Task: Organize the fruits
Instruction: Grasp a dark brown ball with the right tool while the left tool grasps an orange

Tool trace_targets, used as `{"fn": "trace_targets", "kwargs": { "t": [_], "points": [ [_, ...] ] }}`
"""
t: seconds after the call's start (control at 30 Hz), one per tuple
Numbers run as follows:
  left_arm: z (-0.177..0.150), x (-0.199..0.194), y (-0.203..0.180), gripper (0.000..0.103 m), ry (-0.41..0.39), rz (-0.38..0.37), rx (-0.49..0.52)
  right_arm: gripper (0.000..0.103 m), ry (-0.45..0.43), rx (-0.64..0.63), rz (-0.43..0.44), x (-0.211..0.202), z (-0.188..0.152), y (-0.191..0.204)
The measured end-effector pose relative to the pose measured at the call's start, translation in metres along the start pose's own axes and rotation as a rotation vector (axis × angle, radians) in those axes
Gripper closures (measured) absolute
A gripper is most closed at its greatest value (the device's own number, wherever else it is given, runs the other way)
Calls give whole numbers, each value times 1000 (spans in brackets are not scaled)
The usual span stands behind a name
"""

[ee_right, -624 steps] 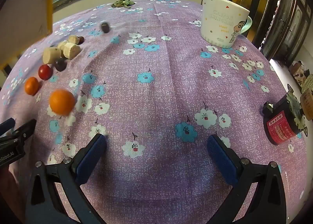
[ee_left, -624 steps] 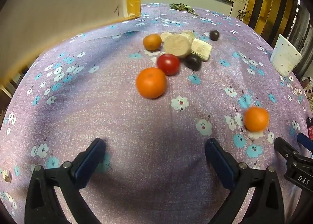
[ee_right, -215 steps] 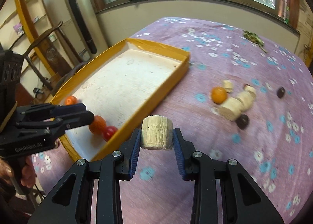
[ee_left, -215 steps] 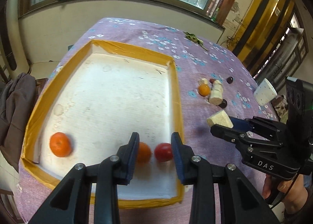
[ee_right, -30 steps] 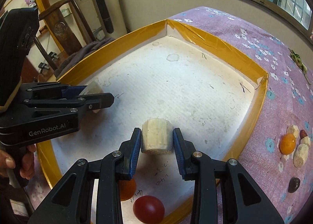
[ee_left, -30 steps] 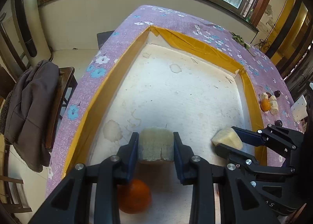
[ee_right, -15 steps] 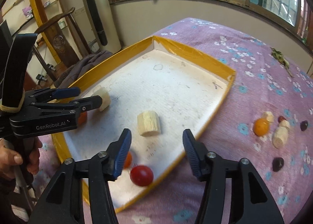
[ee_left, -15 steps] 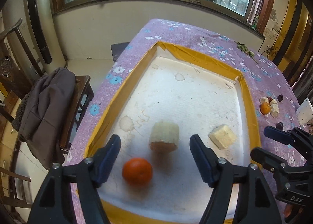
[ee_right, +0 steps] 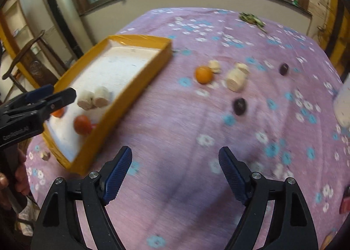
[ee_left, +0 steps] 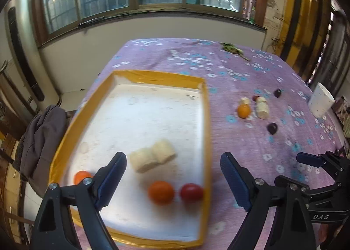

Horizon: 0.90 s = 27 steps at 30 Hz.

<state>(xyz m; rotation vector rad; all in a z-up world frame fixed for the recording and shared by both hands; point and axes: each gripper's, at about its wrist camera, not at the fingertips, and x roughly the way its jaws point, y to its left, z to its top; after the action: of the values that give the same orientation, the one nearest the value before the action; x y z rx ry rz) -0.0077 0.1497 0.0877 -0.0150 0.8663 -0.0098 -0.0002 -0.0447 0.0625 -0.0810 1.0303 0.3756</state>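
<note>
**Grippers empty, two pale chunks now in the tray**

Left gripper (ee_left: 172, 175) and right gripper (ee_right: 175, 173) both stand wide open with nothing between their jaws. A second ago each was clamped on a pale chunk over the tray (ee_left: 203, 118); half a second ago the chunks lay apart on its floor, and now they sit side by side, touching, as pale chunks (ee_left: 153, 158) near the tray's middle. With them lie an orange (ee_left: 161, 192), a tomato (ee_left: 191, 192) and a second orange (ee_left: 81, 176) at the near left. So five pieces are sorted (my reading: roughly half done).

Both views have pulled back and swung right. Still on the cloth, right of the tray: a small orange (ee_right: 203, 74), pale pieces (ee_right: 235, 79) and two dark fruits (ee_right: 239, 105).

Only the left view shows the tomato whole; in the right view the tray wall hides most of it. Only the right view shows a small pale bit (ee_right: 45, 155) on the cloth outside the tray's near left corner.
</note>
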Motion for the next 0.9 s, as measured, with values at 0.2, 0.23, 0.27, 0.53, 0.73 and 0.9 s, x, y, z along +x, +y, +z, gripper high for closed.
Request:
{"fn": "trace_targets", "kwargs": {
  "t": [0.2,0.23,0.27,0.53,0.73,0.9],
  "points": [
    [2,5,-47,13,17,-39,56,21,-36,25,-86,-18,-17,-35],
    [1,6,-53,12,22,-42,59,21,-46,29,-99,-20,-19,-40],
    [1,8,-58,11,28,-46,61,21,-57,35,-119,-23,-20,-46],
    [0,26,-91,7,81,-21,94,19,-107,91,-106,-24,-11,-98],
    [-6,38,-98,7,125,23,115,19,-98,18,34,10,19,-95],
    [-5,42,-96,7,144,43,124,33,-66,-28,84,43,36,-87]
  ]
}}
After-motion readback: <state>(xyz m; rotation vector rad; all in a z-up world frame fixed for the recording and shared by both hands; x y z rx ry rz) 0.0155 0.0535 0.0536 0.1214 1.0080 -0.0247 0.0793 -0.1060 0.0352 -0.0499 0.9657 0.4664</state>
